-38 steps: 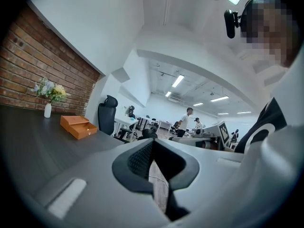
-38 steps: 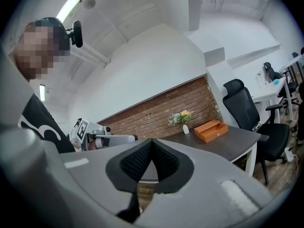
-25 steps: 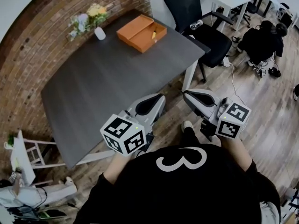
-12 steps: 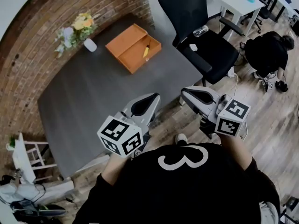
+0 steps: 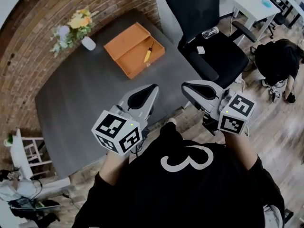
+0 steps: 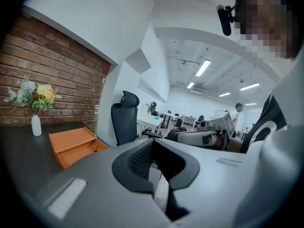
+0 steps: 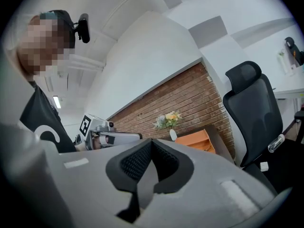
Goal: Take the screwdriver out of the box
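Lying in rectangular box [image 5: 124, 41], screwdriver [image 5: 147, 55]

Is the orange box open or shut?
Open. The orange box has its lid folded back, and the screwdriver lies inside.

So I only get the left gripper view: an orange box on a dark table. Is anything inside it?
Observer: Yes. The head view shows a yellow-handled screwdriver lying in the open orange box.
Operator: Is the other gripper carrying anything?
Observer: No. The right gripper view shows the right gripper with its jaws together, nothing between them.
Operator: How close are they to the box?
Observer: Not close. From above, the left gripper only reaches the near edge of the table; the box sits at the far end.
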{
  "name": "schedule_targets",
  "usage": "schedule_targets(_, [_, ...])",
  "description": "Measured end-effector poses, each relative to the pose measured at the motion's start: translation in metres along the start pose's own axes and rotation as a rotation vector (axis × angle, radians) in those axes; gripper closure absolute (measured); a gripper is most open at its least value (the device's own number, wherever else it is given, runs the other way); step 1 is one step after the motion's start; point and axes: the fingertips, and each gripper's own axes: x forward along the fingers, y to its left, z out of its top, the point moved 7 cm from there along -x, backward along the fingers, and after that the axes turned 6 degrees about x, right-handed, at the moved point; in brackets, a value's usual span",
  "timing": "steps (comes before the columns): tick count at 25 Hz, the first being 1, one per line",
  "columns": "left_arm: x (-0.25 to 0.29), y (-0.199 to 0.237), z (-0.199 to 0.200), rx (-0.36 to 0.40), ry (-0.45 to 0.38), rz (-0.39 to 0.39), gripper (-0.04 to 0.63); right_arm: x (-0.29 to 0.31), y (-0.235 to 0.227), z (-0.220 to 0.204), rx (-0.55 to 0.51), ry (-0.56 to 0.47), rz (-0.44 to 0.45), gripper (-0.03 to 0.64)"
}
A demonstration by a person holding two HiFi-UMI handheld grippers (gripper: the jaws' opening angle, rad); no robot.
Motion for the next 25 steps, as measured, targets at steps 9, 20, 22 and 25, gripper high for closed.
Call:
schedule_targets(9, [0.041,0.067,-0.003,-0.048,0.033,0.040,0.567,0.036,-0.058,0.007,0.088,0.056,-0.009,0.615])
schedule_targets(20, [0.079,0.137,0.009,-0.063,0.063,0.031,0.495,0.079,-0.115,0.019,0.131,0.108,-0.017,0.615])
schedule_targets(22, [0.084,0.144,0.016,-0.071,0.049,0.012,0.495,0.084,-0.120,0.017,0.140,0.122,-0.020,0.615])
schedule_targets(25, [0.094,0.157,0.027,-0.036,0.073,0.023,0.465,0.089,-0.125,0.011,0.168,0.135,-0.018,0.615])
